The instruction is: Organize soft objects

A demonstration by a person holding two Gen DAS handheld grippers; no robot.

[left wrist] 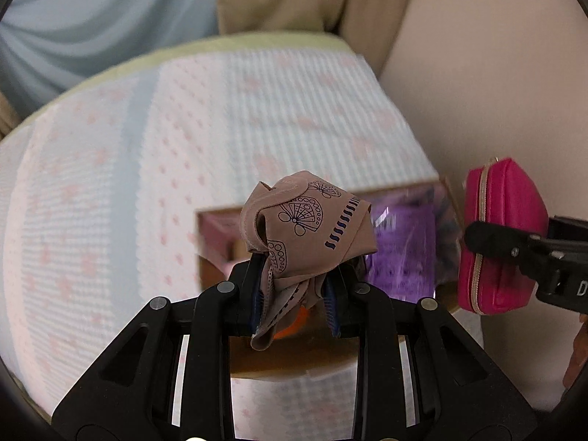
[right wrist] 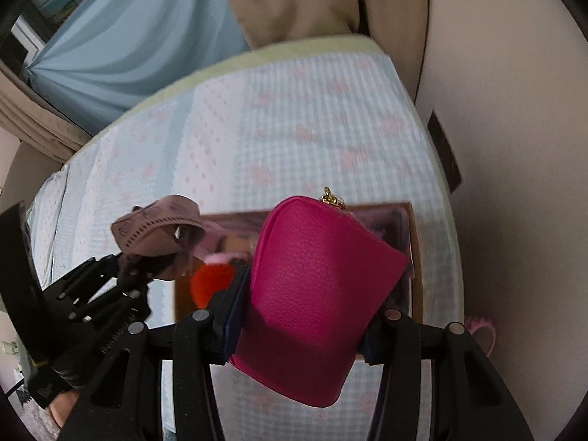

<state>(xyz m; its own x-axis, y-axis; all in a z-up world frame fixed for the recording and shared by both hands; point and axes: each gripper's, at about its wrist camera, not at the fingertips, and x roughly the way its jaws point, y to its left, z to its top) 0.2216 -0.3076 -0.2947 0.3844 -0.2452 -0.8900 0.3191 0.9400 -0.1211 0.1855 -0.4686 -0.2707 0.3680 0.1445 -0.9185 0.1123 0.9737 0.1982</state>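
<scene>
Two grippers are up above a bed (left wrist: 110, 183) covered in a pale blue and white quilt with pink flowers, and each one carries something soft. The left gripper (left wrist: 296, 294) is clenched on a crumpled tan cloth (left wrist: 305, 228) printed with black fan shapes and a row of dark blue dashes; the cloth bunches above the blue fingers (left wrist: 257, 286) and a fold hangs down between them. The right gripper (right wrist: 297, 327) clamps a hot pink zippered pouch (right wrist: 316, 286), its gold zipper pull (right wrist: 332, 196) at the far end; the pouch fills the gap between the jaws and sticks out well past them.

Below and just beyond both held things sits an open cardboard box (left wrist: 213, 268) on the bed, near its right side. Inside it lie a purple plastic packet (left wrist: 400, 253), a fuzzy red-orange item (right wrist: 211, 281) and something pink (right wrist: 224, 257), too blurred to name. From the left wrist view, the pouch (left wrist: 503, 235) hangs to the right of the cloth, apart from it, over the box's right edge. Light blue curtains (right wrist: 121, 55) and beige curtains (right wrist: 294, 0) hang at the far side.
</scene>
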